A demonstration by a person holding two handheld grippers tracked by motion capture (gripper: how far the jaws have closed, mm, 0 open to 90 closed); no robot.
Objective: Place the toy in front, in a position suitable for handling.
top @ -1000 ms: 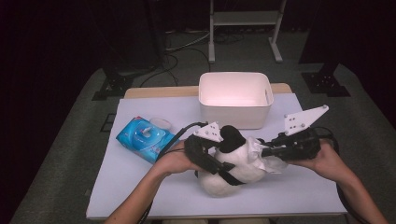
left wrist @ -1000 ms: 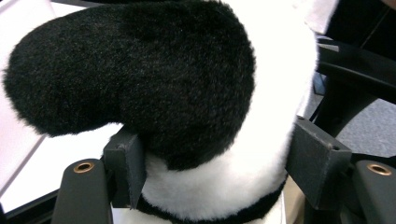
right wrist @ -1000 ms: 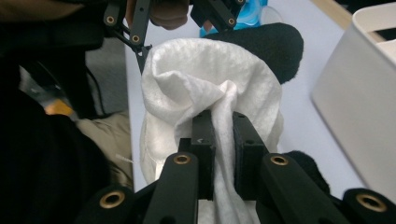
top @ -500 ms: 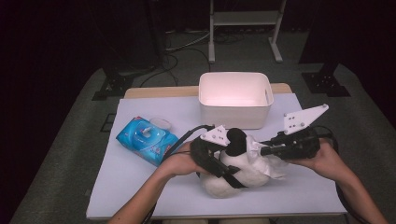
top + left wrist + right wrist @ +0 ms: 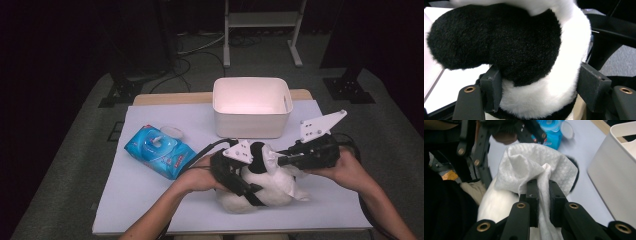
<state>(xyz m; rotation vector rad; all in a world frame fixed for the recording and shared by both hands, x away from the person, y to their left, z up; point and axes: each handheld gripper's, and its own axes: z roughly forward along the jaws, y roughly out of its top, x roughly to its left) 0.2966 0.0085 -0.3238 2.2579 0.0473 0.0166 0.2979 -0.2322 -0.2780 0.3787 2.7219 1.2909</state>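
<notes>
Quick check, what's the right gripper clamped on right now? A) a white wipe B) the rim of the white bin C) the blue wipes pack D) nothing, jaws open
A: in the right gripper view, the right gripper pinches a white wipe between nearly closed jaws, draped against the plush toy that the left gripper holds.

The plush toy is black and white, the wipe over it white with a fine dimpled texture, both grippers black, the wipes pack bright blue with what looks like red lettering, the bin white, the tabletop pale lavender-white.
</notes>
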